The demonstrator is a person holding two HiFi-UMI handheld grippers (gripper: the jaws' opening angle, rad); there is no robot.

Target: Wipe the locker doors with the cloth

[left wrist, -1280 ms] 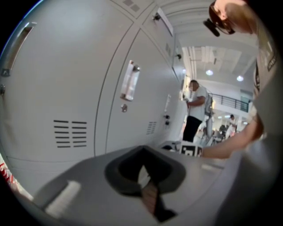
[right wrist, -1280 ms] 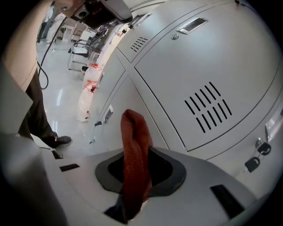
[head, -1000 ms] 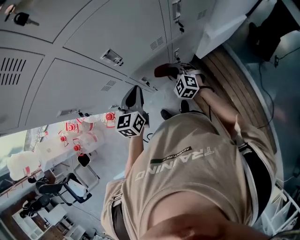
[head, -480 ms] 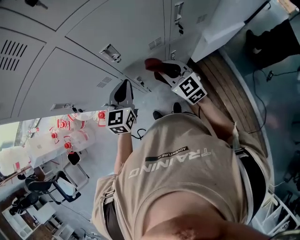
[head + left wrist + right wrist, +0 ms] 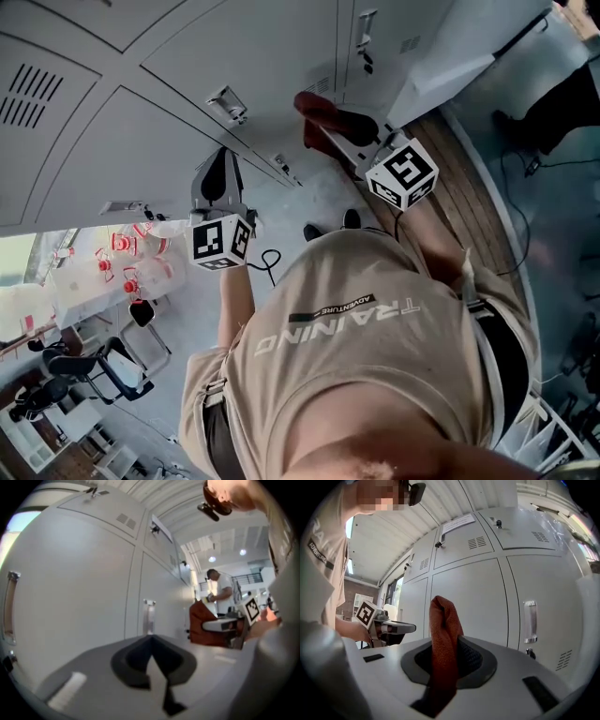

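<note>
- Grey metal locker doors [image 5: 187,56] fill the upper part of the head view, in rows with vent slots and vertical handles.
- Beige T-shirt [image 5: 375,356] of the person takes up the lower middle, seen from above.
- Wooden floor strip [image 5: 459,178] runs along the foot of the lockers at right.
- Right gripper [image 5: 323,120] is raised toward a door. Its jaws are clenched on a rust-red cloth [image 5: 443,634], which stands up in a fold between them.
- The cloth [image 5: 307,101] sits close against the door face. Cannot tell whether it touches.
- Left gripper [image 5: 219,161] is well apart to the left and points at a lower door. Its own view shows the jaws [image 5: 151,641] pressed together with nothing between.
- Marker cubes: right [image 5: 402,174], left [image 5: 220,241].
- Chrome door handle [image 5: 529,621] is to the right of the cloth.
</note>
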